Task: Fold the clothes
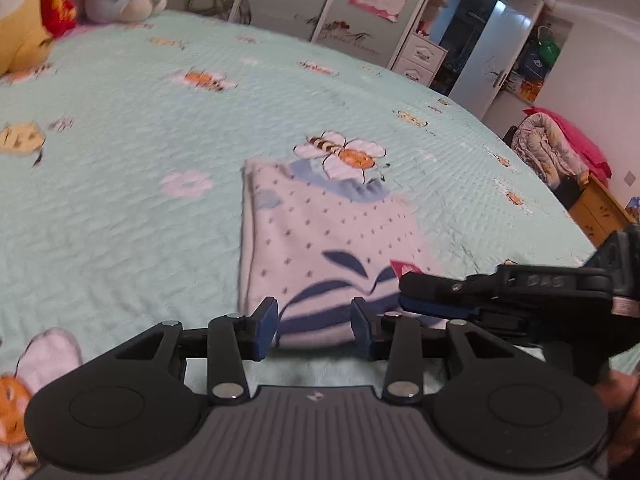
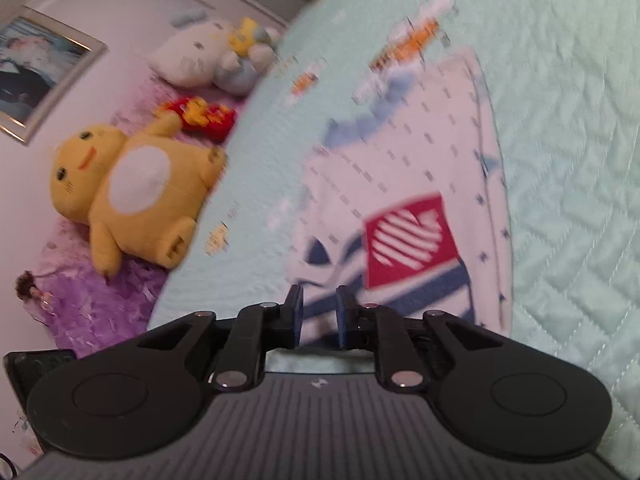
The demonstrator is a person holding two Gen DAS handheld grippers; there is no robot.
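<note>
A folded white garment (image 1: 320, 240) with small dark dots, blue stripes and a red patch lies flat on the mint green bedspread (image 1: 140, 220). My left gripper (image 1: 314, 326) is open and empty, just over the garment's near edge. My right gripper (image 1: 412, 294) reaches in from the right, beside the garment's near right corner. In the right wrist view the same garment (image 2: 420, 160) with its red patch (image 2: 410, 240) lies ahead, and the right gripper (image 2: 319, 314) stands slightly open with nothing between its pads. Both views are motion-blurred.
Plush toys sit at the bed's head: a yellow one (image 2: 132, 196), a white one (image 2: 200, 56) and a red one (image 2: 204, 114). Wardrobe doors (image 1: 340, 0) and a drawer unit (image 1: 420, 60) stand beyond the bed. A chair with bedding (image 1: 556, 148) is at the right.
</note>
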